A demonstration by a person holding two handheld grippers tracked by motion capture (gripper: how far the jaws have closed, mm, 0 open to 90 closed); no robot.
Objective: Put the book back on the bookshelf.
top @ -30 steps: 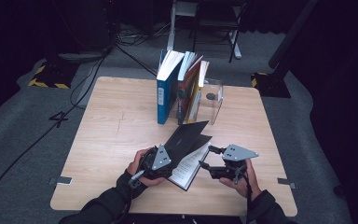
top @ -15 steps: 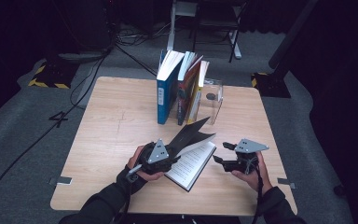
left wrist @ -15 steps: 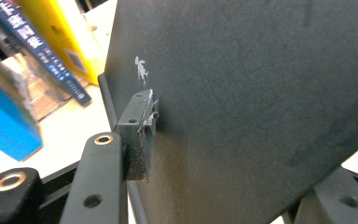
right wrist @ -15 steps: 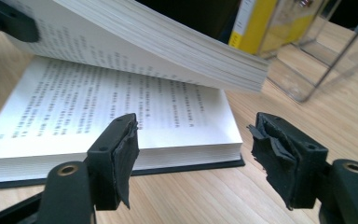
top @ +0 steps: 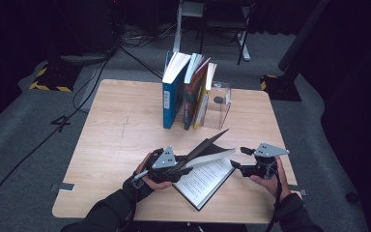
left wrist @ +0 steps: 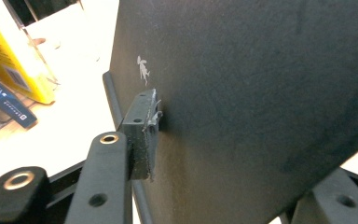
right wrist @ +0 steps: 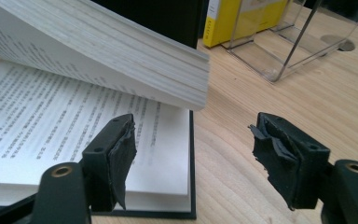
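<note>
At the table's point(top: 111, 125) near edge a black-covered book point(top: 205, 181) lies open, and the work in hand looks like closing it or turning it shut; judged from how it lies, that is about half done. Starting at the left, the left gripper point(top: 186, 166) has the cover point(top: 207, 145) and a block of pages lifted at a slant over the open spread, which lies flat on the wood. In the left gripper view one pad point(left wrist: 142, 133) presses on the cover's dark face, so the jaws, partly closed and just now closing further, appear clamped on the cover's edge, though the far jaw is hidden behind it. What is left, by this reading, is to swing the raised half over and down and then square the book up. Further right, the right gripper point(top: 239, 159) hovers just beside the book's right edge, apart from it; its jaws stand wide, have just been opening, and hold nothing. In the right gripper view the left pad point(right wrist: 116, 154) sits over the corner of the flat page, the other over bare wood, with the lifted pages point(right wrist: 121, 51) fanned above. Behind, well apart, books point(top: 186, 89) stand in a row beside a clear holder point(top: 220, 104).
</note>
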